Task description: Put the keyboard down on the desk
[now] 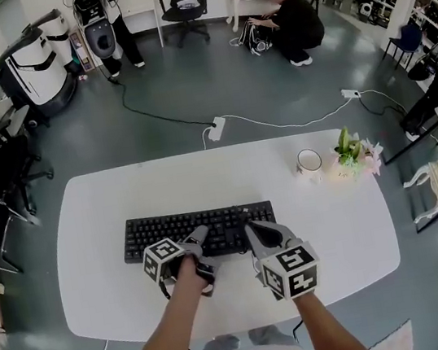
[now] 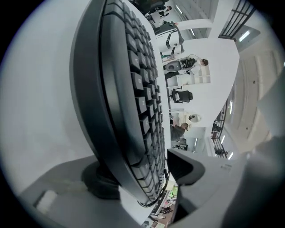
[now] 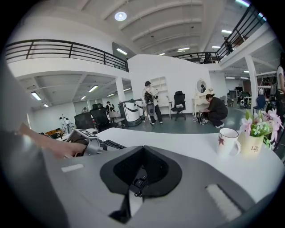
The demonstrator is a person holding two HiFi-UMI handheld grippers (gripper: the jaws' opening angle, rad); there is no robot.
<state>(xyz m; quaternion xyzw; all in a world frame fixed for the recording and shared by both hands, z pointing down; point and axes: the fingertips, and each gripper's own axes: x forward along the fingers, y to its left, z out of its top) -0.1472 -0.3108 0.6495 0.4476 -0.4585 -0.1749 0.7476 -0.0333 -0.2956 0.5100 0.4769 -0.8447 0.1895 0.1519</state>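
Note:
The black keyboard (image 1: 199, 232) lies flat on the white desk (image 1: 334, 226), long side toward me. My left gripper (image 1: 202, 252) is at the keyboard's front edge, near its middle. In the left gripper view the keyboard (image 2: 129, 89) passes between the jaws of the left gripper (image 2: 147, 178), which stand apart; a gap shows between the keys and the right-hand jaw. My right gripper (image 1: 259, 234) hovers over the front edge further right, jaws together and holding nothing. From the right gripper view, that gripper (image 3: 140, 171) looks across the desk above the keyboard (image 3: 115, 144).
A white mug (image 1: 309, 161) and a small pot of flowers (image 1: 356, 152) stand at the desk's far right. A power strip (image 1: 216, 128) with cables lies on the floor behind the desk. A person (image 1: 290, 23) crouches far back; office chairs stand at the left.

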